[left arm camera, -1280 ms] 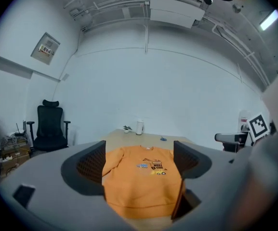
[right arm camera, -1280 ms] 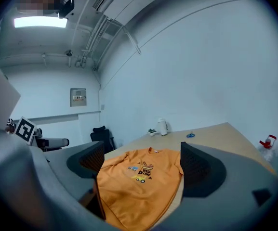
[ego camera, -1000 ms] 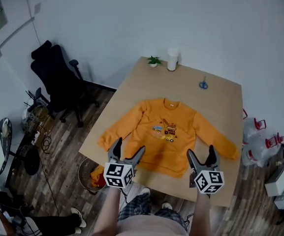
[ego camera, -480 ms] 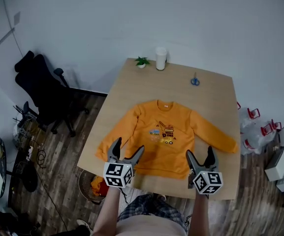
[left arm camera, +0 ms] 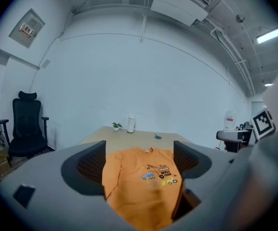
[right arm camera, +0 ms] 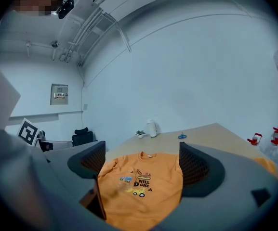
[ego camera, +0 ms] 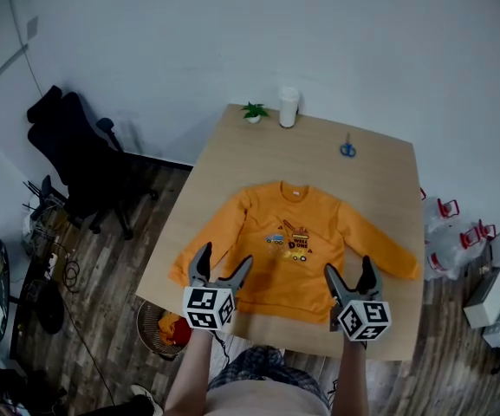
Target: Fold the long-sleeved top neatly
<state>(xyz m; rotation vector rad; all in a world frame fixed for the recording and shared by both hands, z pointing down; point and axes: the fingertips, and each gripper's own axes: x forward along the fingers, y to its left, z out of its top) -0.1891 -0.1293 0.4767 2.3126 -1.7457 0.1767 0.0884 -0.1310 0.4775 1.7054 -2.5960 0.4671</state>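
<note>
An orange long-sleeved top (ego camera: 288,245) with a truck print lies flat on the wooden table (ego camera: 232,163), front up, collar toward the far wall, both sleeves spread outward. My left gripper (ego camera: 219,268) hovers open above the hem's left corner. Over the hem's right part my right gripper (ego camera: 348,276) is held, also open. Neither holds anything. In the left gripper view the top (left arm camera: 146,182) shows between the jaws with a gap to both. The right gripper view frames the top (right arm camera: 141,186) the same way.
At the table's far edge stand a small potted plant (ego camera: 253,112) and a white cylinder (ego camera: 288,107); blue scissors (ego camera: 347,149) lie nearby. A black office chair (ego camera: 72,150) is at the left. A basket (ego camera: 159,328) sits on the floor under the near left corner. Bags (ego camera: 457,241) lie right.
The head view has shifted, so the table and top sit slightly differently in frame. Both grippers stay open at the near hem, in much the same place.
</note>
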